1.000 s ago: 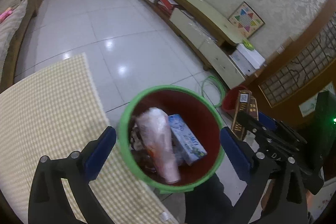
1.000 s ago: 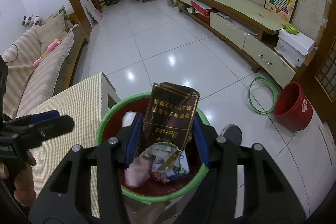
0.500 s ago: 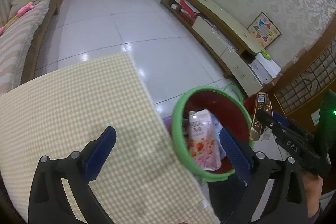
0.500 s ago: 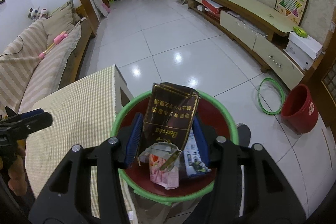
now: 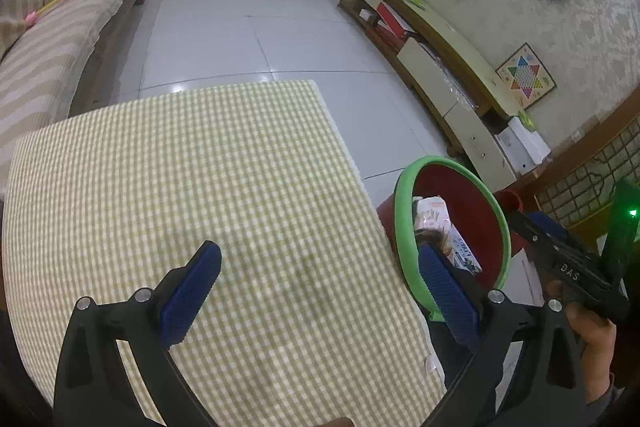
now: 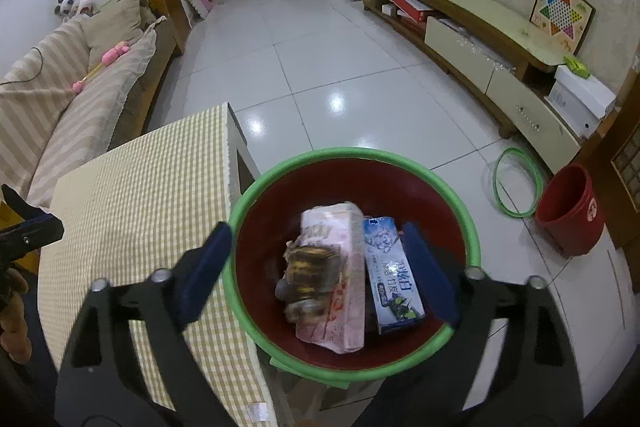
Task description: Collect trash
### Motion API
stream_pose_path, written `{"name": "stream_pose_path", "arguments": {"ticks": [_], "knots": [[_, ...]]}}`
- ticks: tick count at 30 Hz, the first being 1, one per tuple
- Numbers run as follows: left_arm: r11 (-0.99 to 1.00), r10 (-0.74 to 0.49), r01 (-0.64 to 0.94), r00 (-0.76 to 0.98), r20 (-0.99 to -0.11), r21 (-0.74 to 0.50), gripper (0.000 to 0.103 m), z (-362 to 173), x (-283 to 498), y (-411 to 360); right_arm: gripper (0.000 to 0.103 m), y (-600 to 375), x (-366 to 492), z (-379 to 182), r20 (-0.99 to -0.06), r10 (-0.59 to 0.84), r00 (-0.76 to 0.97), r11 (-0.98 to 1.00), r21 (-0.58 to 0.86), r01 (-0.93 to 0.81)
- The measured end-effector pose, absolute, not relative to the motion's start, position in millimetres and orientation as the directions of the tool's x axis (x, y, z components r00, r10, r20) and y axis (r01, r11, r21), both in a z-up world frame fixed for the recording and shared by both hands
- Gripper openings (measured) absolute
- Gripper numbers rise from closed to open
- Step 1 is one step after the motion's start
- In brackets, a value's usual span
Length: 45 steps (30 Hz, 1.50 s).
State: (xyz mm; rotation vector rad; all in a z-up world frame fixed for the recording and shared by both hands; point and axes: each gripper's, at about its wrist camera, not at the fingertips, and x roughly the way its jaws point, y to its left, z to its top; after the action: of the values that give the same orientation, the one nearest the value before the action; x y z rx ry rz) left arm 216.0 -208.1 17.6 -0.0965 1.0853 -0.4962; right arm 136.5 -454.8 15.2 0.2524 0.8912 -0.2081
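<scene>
Now the right gripper (image 6: 316,271) is hanging over the bin (image 6: 472,235), jaws opening with nothing between them; the brown wrapper (image 6: 310,273) it was pinching a second ago is lying in the bin on a pink pack (image 6: 340,247), beside a blue carton (image 6: 394,275). Left gripper (image 5: 320,291), gaping and empty, is tilting down over the checked table (image 5: 180,167), having slid off the bin. Farther off, a red bucket (image 6: 570,211) is standing by the cabinet (image 6: 480,39)

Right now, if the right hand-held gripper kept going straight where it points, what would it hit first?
Probably the brown wrapper lying on the trash inside the green-rimmed bin; the right hand-held gripper, jaws opening and empty, points into it.
</scene>
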Motion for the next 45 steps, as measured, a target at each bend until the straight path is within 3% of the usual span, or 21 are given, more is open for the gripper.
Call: {"name": "stream_pose_path", "arguments": {"ticks": [2,16,21,29,39,45], "knots": [[0.887,-0.435,0.335,0.378,-0.817,-0.317,0.095,18.2,211.9,-200.6,0.098,-449.8,135.7,18.1,-0.781,-0.091,0.618,0.952,0.115,0.285],[0.957,-0.250,0.265,0.536,-0.806,-0.121,0.095,18.8,156.1,-124.2,0.098,-348.5,103.2,45.2,-0.649,-0.066,0.758,0.979,0.105,0.175],[0.977,-0.202,0.170,0.563,-0.801,-0.127,0.095,4.9,126.6,-75.8,0.098,-292.1,86.7,41.4,-0.634,-0.019,0.773,0.993,0.079,0.089],[0.993,-0.119,0.071,0.681,-0.722,-0.096,0.095,0.5,69.0,-19.2,0.098,-240.4,67.9,29.5,-0.623,0.069,0.779,0.990,0.136,0.022],[0.996,-0.058,-0.003,0.756,-0.652,-0.092,0.095,-1.0,33.5,5.8,0.098,-194.3,32.2,10.6,-0.609,0.042,0.792,0.998,0.066,-0.003],[0.995,-0.091,0.046,0.760,-0.644,-0.086,0.095,-6.7,29.0,-3.8,0.098,-188.3,19.7,5.9,-0.570,0.013,0.821,1.000,0.020,-0.002]]}}
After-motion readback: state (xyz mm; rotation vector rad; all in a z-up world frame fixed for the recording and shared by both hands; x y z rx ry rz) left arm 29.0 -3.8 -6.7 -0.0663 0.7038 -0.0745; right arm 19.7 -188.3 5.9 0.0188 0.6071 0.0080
